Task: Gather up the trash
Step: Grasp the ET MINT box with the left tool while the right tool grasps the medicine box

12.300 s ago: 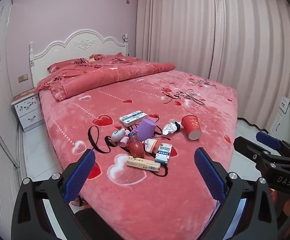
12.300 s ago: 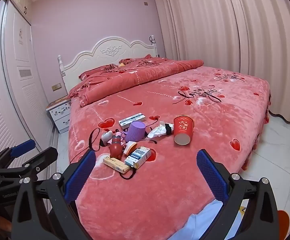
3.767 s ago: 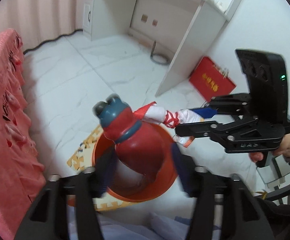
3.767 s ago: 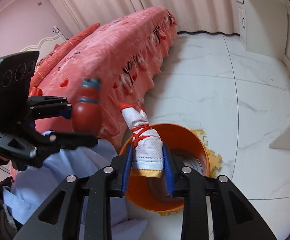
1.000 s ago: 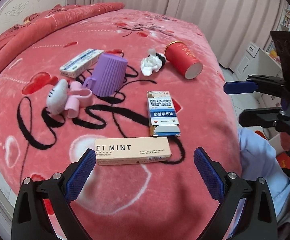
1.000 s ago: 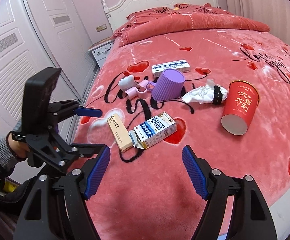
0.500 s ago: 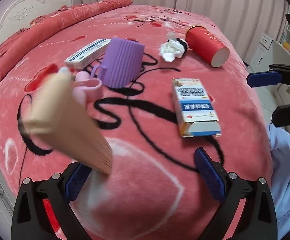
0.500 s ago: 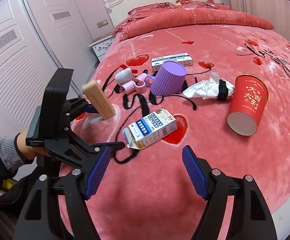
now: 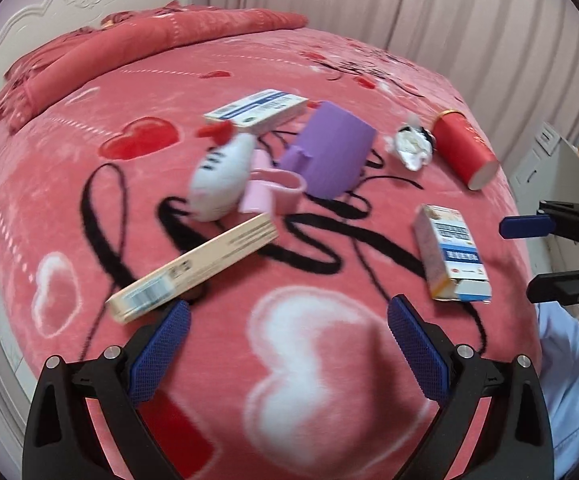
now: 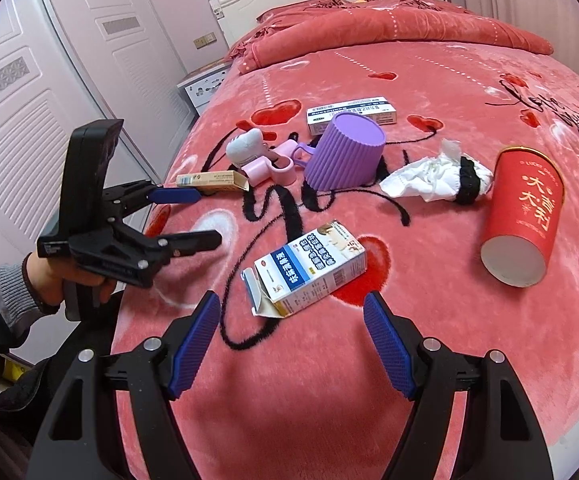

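Trash lies on the red bed. A long tan mint box (image 9: 193,268) lies askew just beyond my left gripper's (image 9: 285,344) left fingertip, loose; it also shows in the right wrist view (image 10: 213,181). My left gripper is open and empty. An opened white-and-blue carton (image 10: 309,266) lies on its side just ahead of my open, empty right gripper (image 10: 291,334); it also shows in the left wrist view (image 9: 451,254). A crumpled tissue (image 10: 429,178) with a black band and a red paper cup (image 10: 523,216) lie to the right.
A purple ribbed cup (image 10: 343,156), a pink clip (image 10: 271,168), a small white plush toy (image 10: 245,146) and a flat white-blue box (image 10: 349,114) lie behind the trash. A rolled quilt (image 10: 389,30), headboard, nightstand (image 10: 205,86) and white wardrobe doors (image 10: 29,100) stand behind and left.
The tan mint box, lifted at the left gripper's fingertip half a second ago, now lies on the bed farther left and turned. My right gripper has moved closer to the carton.
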The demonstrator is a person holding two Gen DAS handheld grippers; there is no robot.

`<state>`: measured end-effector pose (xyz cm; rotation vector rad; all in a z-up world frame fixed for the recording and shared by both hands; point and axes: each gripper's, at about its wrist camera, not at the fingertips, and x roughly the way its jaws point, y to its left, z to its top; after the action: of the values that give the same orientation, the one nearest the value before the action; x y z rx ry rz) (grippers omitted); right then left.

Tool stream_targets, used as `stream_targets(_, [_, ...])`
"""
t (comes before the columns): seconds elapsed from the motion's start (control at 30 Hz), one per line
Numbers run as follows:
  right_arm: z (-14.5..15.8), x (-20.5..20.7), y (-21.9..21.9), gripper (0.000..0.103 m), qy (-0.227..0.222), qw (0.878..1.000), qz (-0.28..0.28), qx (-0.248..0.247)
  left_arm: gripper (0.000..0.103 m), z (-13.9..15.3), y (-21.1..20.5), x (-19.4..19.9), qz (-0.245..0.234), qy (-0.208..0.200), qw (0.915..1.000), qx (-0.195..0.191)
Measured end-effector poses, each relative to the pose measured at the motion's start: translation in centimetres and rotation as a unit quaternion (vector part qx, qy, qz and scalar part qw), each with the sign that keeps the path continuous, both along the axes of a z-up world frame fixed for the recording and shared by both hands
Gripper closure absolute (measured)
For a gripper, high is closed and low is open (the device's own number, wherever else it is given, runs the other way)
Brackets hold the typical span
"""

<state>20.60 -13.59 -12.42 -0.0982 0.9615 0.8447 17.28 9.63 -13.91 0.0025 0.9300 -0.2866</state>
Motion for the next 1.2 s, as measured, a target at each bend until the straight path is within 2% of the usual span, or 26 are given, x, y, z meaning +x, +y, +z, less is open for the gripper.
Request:
stream_targets(0.07, [-0.1,0.2,0.2,0.029,0.001,1.000,0.001,-0.001,0.006,0.2,0.5,-0.1,-0.003,0.004,1.0000,-0.008])
stream_targets(0.33, [-0.5,0.8,0.9,0.029,0.004,1.000,0.000,-0.006,0.006,2.2,2.8,-0.6,-0.041,-0.002,0.9990,0.018])
stream_targets(0.47, [-0.8,1.0,1.2,0.029,0.007,1.000,-0.007,-0.012,0.006,2.9,2.9,0.7,-0.096,-0.004,0.9944,0.044])
stream_targets(0.6, [-1.1,1.2,1.6,0.029,0.012,1.000,-0.021,-0.016,0.007,2.3,2.7,2.9,-0.184,0.001,0.9807,0.065])
stream_targets(0.67, [-1.1,1.2,1.7,0.029,0.012,0.999,-0.028,-0.018,0.024,1.7,2.8,4.1,-0.209,0.010,0.9751,0.074])
stream_targets(0.73, [-1.3,1.3,2.0,0.029,0.016,0.999,-0.037,-0.021,0.047,0.9,3.0,5.1,-0.233,0.021,0.9693,0.076])
stream_targets(0.77, [-1.4,1.3,2.1,0.029,0.019,0.999,-0.042,-0.022,0.052,0.5,3.0,5.5,-0.242,0.027,0.9670,0.075])
stream_targets(0.83, [-1.5,1.3,2.2,0.029,0.024,0.998,-0.052,-0.021,0.079,-0.3,2.9,6.1,-0.259,0.040,0.9625,0.072])
stream_targets(0.97, [-1.6,1.1,2.7,0.029,0.025,0.997,-0.061,-0.029,0.086,-0.7,3.0,5.5,-0.263,0.040,0.9615,0.070])
stream_targets(1.1, [-1.7,1.2,2.9,0.029,0.031,0.996,-0.077,-0.029,0.086,-0.1,3.5,4.2,-0.248,0.036,0.9669,0.049])
stream_targets(1.2, [-1.5,1.2,3.4,0.029,0.034,0.995,-0.089,-0.027,0.086,0.2,3.4,3.3,-0.249,0.038,0.9669,0.038])
